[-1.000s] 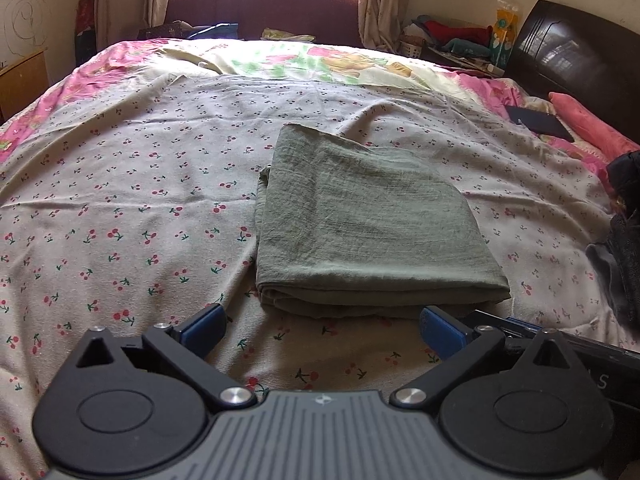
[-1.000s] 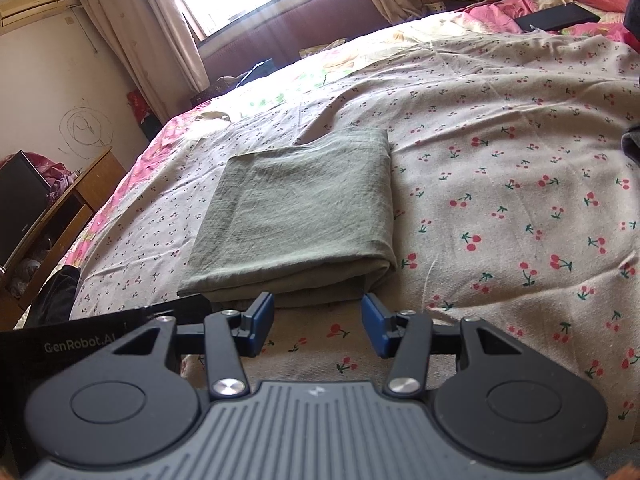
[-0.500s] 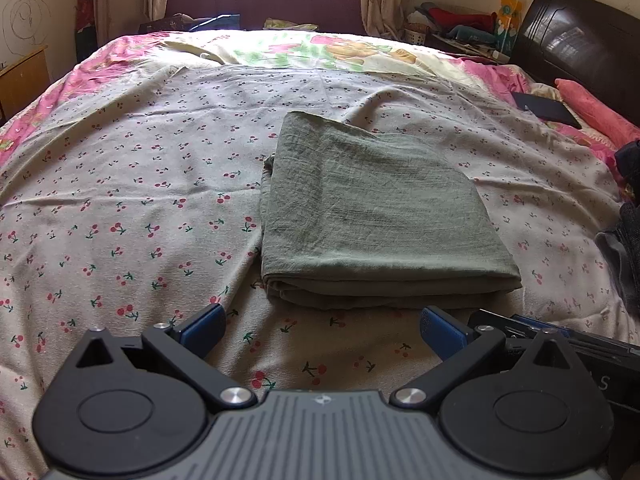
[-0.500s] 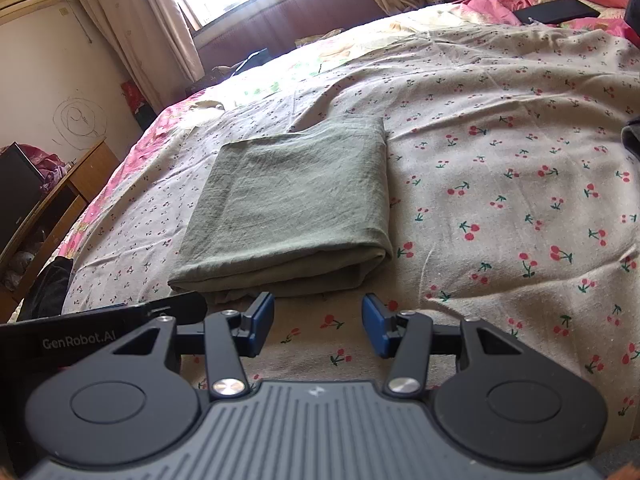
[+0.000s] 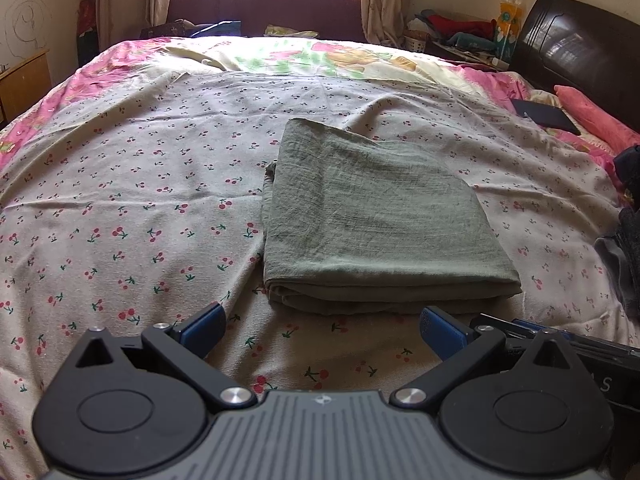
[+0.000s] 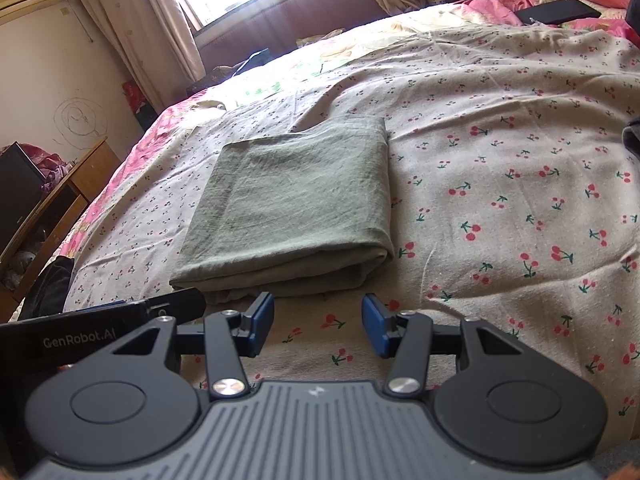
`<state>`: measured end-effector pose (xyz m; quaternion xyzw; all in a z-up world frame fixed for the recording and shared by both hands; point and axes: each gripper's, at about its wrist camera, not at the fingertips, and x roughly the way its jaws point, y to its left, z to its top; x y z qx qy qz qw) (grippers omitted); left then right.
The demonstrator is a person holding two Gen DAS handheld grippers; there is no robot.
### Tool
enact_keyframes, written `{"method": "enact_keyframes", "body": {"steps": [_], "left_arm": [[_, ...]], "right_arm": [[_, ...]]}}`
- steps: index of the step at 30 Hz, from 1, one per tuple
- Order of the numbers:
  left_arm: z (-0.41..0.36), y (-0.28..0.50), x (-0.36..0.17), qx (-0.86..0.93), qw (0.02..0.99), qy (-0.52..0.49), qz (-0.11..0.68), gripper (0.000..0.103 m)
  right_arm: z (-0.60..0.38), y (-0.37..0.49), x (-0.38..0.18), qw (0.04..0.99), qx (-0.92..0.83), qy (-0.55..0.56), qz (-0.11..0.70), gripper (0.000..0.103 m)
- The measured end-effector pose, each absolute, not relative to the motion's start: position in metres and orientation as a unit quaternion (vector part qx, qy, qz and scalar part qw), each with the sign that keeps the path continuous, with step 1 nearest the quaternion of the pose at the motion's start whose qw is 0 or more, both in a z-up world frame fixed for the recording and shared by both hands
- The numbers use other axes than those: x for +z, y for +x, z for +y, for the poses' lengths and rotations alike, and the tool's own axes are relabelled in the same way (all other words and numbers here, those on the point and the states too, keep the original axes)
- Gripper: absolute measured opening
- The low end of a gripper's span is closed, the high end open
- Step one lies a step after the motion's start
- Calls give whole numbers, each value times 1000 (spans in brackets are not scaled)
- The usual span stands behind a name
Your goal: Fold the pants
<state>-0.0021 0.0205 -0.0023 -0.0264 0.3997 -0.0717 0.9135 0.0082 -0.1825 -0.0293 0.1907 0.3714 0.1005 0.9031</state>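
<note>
Olive-green pants (image 5: 372, 224) lie folded into a flat rectangle on the cherry-print bedsheet (image 5: 120, 200); in the right wrist view the same pants (image 6: 292, 208) sit just beyond the fingers. My left gripper (image 5: 322, 326) hovers in front of the fold's near edge, open wide, with only sheet between its blue pads. My right gripper (image 6: 318, 320) stands open too, nothing between its pads, near the pants' near right corner. Each gripper shows at the edge of the other's view.
Dark clothes (image 5: 624, 256) are piled at the bed's right side. A dark flat item (image 5: 546, 116) and a pink pillow (image 5: 596, 124) lie by the dark headboard (image 5: 580, 48). A wooden desk (image 6: 52, 216) stands left of the bed. A window bench (image 5: 264, 8) is beyond.
Both views shifted slightly over the pants, first tipping down, then back up. The pants lie unmoved and both grippers keep the same opening.
</note>
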Motion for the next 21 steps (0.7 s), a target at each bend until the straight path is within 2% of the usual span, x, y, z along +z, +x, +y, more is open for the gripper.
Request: {"method": "enact_keyframes", "body": {"steps": [21], "left_arm": [[21,-4,-2,-65,916,-24,395,103]], "right_arm": [[-182,8,-29,903,100,191,373,50]]}}
